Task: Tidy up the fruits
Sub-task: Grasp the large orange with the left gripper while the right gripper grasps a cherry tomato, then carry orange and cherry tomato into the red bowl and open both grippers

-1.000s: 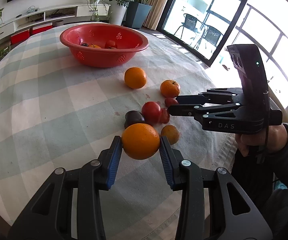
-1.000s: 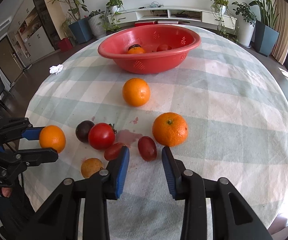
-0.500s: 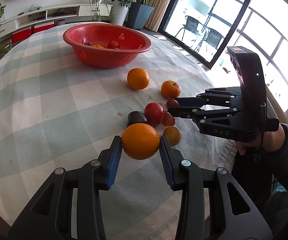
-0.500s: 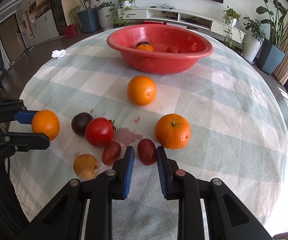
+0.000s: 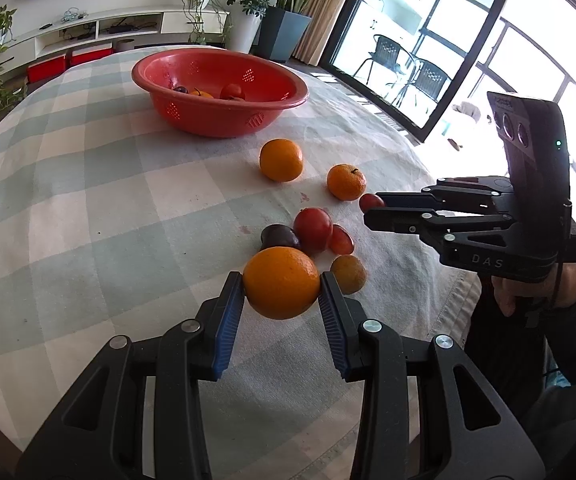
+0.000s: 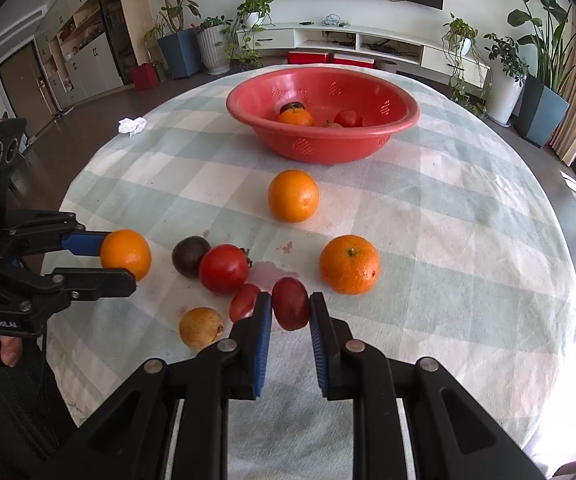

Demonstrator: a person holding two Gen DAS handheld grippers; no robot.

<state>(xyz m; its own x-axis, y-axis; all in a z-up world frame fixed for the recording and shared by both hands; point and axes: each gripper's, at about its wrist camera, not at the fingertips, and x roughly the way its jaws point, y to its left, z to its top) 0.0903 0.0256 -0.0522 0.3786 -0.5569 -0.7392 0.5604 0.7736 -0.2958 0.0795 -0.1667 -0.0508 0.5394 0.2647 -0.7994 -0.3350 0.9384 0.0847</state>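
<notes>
Left claw (image 5: 281, 304) clamping orange (image 5: 281, 282), right claw (image 6: 290, 310) closed on red fruit (image 6: 291, 308) (small, oval)

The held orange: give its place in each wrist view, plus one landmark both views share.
Left wrist: the orange sits low at centre, clamped in the left gripper.
Right wrist: the orange is at the left edge, mid-height, between that gripper's fingers.
Shared landmark: the red bowl at the table's far side.
</notes>
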